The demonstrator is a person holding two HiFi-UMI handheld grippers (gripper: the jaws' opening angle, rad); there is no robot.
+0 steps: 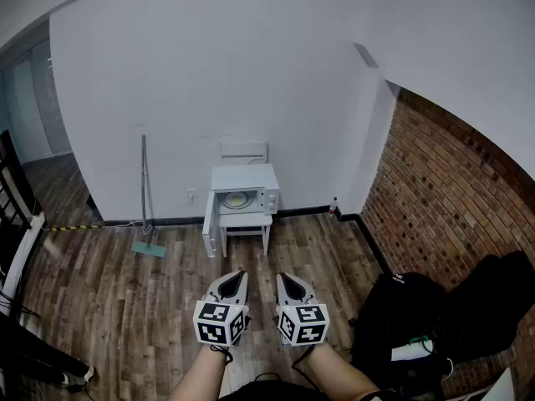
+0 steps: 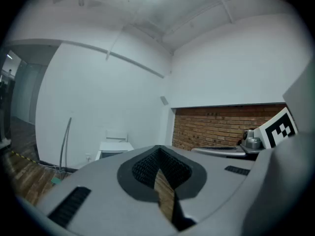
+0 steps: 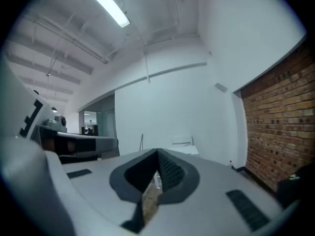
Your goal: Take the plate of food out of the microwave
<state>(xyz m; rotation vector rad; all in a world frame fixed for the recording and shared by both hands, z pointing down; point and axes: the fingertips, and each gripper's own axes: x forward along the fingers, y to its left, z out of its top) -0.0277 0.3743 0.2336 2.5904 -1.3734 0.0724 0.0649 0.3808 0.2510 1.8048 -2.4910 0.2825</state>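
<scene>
Head view shows the plate of food (image 1: 236, 198) inside the open microwave (image 1: 251, 178) at frame centre, well apart from me, so I carry the left gripper (image 1: 236, 276) and right gripper (image 1: 285, 279) at lower centre, tongs closed together and empty, with nothing yet to grasp.

Round plate of food (image 1: 236, 198) in white boxy microwave (image 1: 251, 179) on small white bench (image 1: 247, 220), 12 o'clock; grey long-handled mop (image 1: 145, 199) at 10 o'clock.
</scene>
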